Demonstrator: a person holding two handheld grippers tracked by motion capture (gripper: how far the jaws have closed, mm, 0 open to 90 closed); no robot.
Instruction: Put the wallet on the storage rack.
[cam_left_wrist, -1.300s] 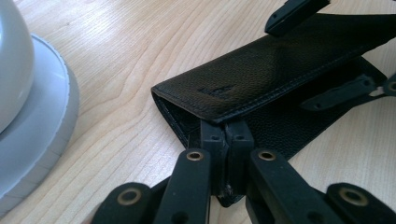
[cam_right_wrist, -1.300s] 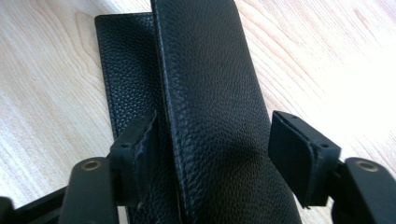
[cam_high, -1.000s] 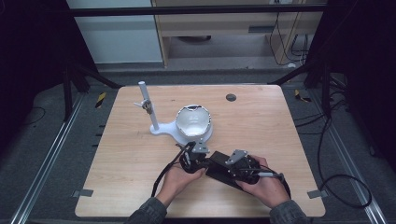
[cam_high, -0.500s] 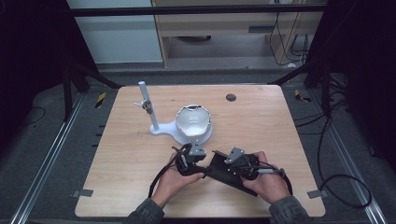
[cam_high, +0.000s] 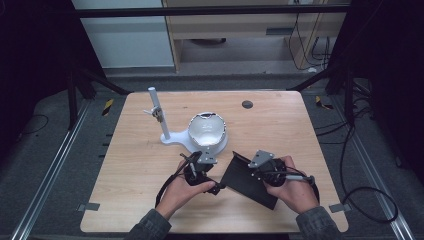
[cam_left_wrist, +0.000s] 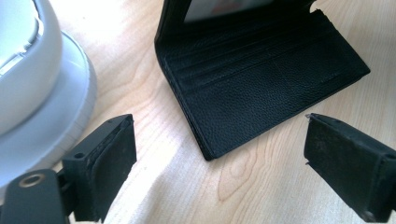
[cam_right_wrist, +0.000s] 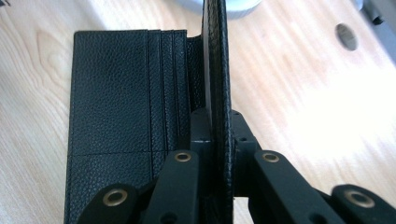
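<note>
Fingers (cam_right_wrist: 219, 140) of the right gripper (cam_high: 264, 167) pinch one raised flap of the open black wallet (cam_high: 247, 180) lying near the counter's (cam_high: 280, 125) front edge, while the left gripper's (cam_high: 200, 172) fingers (cam_left_wrist: 112, 154), just spread wide, hold nothing beside the wallet.
</note>
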